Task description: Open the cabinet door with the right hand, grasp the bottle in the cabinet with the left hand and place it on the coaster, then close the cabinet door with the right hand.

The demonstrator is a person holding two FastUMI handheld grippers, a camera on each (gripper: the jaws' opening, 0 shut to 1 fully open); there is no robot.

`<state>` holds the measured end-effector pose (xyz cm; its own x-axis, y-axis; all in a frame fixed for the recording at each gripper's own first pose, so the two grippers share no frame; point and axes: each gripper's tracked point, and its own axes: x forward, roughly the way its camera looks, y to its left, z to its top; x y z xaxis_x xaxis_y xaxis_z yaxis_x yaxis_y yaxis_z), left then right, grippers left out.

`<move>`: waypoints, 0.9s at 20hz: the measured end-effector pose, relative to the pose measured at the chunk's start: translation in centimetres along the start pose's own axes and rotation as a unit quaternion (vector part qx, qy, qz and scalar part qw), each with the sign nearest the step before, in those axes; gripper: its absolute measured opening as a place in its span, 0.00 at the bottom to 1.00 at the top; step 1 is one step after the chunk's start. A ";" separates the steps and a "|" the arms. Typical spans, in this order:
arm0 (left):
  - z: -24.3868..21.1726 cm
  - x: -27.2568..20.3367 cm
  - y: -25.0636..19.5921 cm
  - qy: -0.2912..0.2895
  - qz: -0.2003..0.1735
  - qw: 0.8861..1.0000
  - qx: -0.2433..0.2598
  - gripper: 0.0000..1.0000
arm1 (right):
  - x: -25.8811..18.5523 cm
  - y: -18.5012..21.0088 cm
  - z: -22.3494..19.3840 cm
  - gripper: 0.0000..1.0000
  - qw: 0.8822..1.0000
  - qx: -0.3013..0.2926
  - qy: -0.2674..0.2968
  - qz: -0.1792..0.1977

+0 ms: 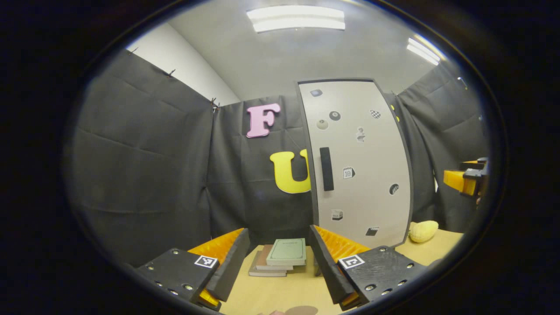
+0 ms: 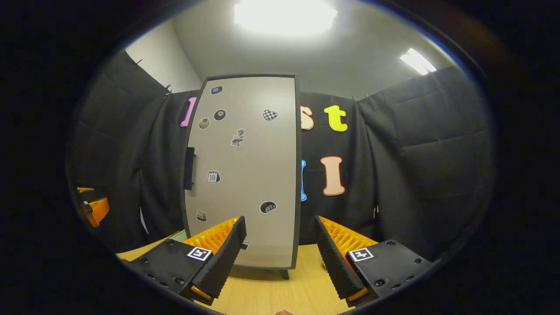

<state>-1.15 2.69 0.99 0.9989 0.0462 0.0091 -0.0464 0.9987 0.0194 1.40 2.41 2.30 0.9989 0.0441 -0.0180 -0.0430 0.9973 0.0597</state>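
In the left gripper view, we see our left hand-held gripper (image 1: 279,262) spread wide, its two fingers apart with nothing between them and touching nothing, hovering above the pale wooden tabletop (image 1: 288,293). Beyond the gap between the fingers lies a small stack of books (image 1: 280,257) on the tabletop, the top one with a pale green cover. Behind the stack stands the cabinet (image 1: 356,166), its grey door shut, dotted with small stickers and carrying a dark vertical handle (image 1: 326,169) near its left edge. With the door shut we cannot tell what is inside, so the bottle stays hidden from us. A yellow corn cob (image 1: 423,231) lies on the tabletop just beside the cabinet's right lower corner. At the far right edge we see part of the right hand-held gripper (image 1: 466,179), held up in the air well apart from the cabinet. At the bottom edge a brownish round patch (image 1: 302,310) rests on the tabletop, too cut off for us to name it. In the right gripper view, our right hand-held gripper (image 2: 280,253) is likewise wide open and empty, its fingers framing the lower part of the closed cabinet door (image 2: 249,175) without touching it. The handle (image 2: 189,168) shows on the door's left edge. The left hand-held gripper (image 2: 94,208) peeks in at the far left.
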 end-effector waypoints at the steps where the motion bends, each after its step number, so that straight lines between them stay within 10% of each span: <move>1: 0.1 -0.1 0.5 0.000 0.003 1.000 0.001 0.82 | 0.5 0.5 0.6 0.98 1.000 0.004 -0.002 0.004; 18: -1.2 -8.1 17.6 0.024 0.175 0.984 0.032 0.85 | 12.5 18.0 4.5 0.98 0.991 0.045 0.034 0.123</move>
<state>-10.06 19.94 0.04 0.9207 0.3896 -0.0210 -0.3866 0.9183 0.0858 13.25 20.66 7.61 0.9545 0.2921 -0.0594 -0.2798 0.9468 0.1590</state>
